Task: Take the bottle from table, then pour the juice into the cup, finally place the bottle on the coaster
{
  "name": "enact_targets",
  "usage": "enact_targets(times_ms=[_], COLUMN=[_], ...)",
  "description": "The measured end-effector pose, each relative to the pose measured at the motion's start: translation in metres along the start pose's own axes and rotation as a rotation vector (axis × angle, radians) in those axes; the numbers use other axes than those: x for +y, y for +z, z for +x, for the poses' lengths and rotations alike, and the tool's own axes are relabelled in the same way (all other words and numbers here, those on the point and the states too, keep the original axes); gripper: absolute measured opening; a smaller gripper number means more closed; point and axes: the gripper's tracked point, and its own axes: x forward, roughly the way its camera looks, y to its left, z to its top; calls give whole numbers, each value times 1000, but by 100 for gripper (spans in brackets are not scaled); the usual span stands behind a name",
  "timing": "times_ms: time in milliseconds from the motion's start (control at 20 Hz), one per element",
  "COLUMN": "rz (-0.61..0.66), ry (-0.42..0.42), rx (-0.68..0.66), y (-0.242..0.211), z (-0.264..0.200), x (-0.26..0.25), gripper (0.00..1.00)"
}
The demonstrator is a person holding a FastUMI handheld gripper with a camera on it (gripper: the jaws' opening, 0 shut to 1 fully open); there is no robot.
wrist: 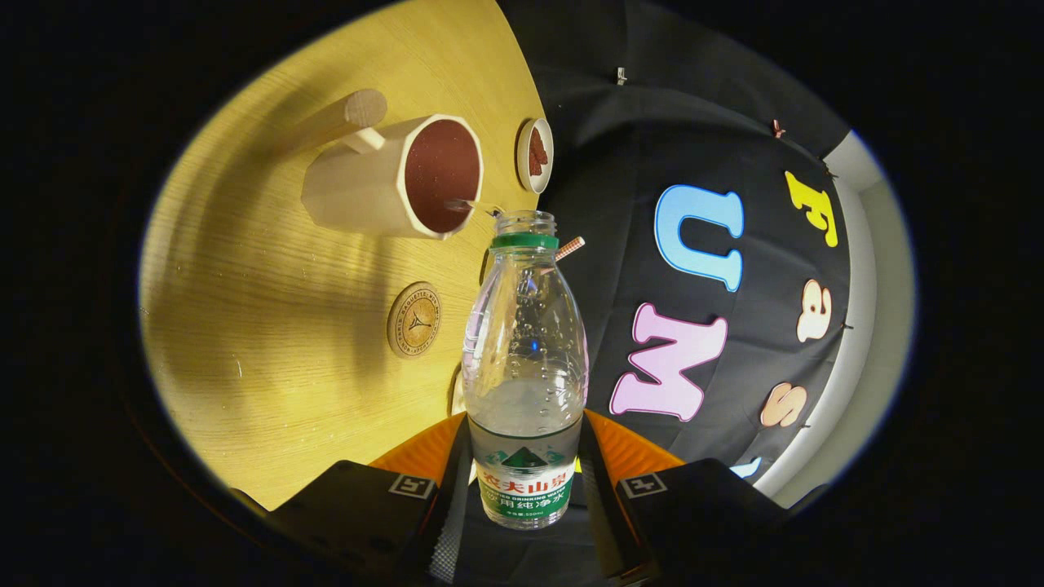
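A clear plastic bottle with a green neck ring and no cap sits between my fingers, and my gripper is shut on its labelled lower part. The whole view is rolled over, so the bottle is tipped toward the cup. A thin stream leaves the bottle's mouth and runs into the pale wooden cup with a peg handle, whose inside looks dark reddish. A little liquid remains in the bottle. The round wooden coaster lies on the table between the cup and my fingers, beside the bottle.
The light wooden table carries a small white dish with something reddish in it, just beyond the cup. The black cloth wall hangs behind the table's edge. A red-and-white striped stick pokes out behind the bottle's neck.
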Motion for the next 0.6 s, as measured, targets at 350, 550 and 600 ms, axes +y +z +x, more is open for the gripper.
enact_targets(times_ms=[350, 550, 600], rz=[-17, -34, -38], ry=[-1, 0, -1], rx=[-5, -9, -9], y=[1, 2, 3], z=[0, 2, 2], x=[-3, -4, -4], gripper=[67, 67, 67])
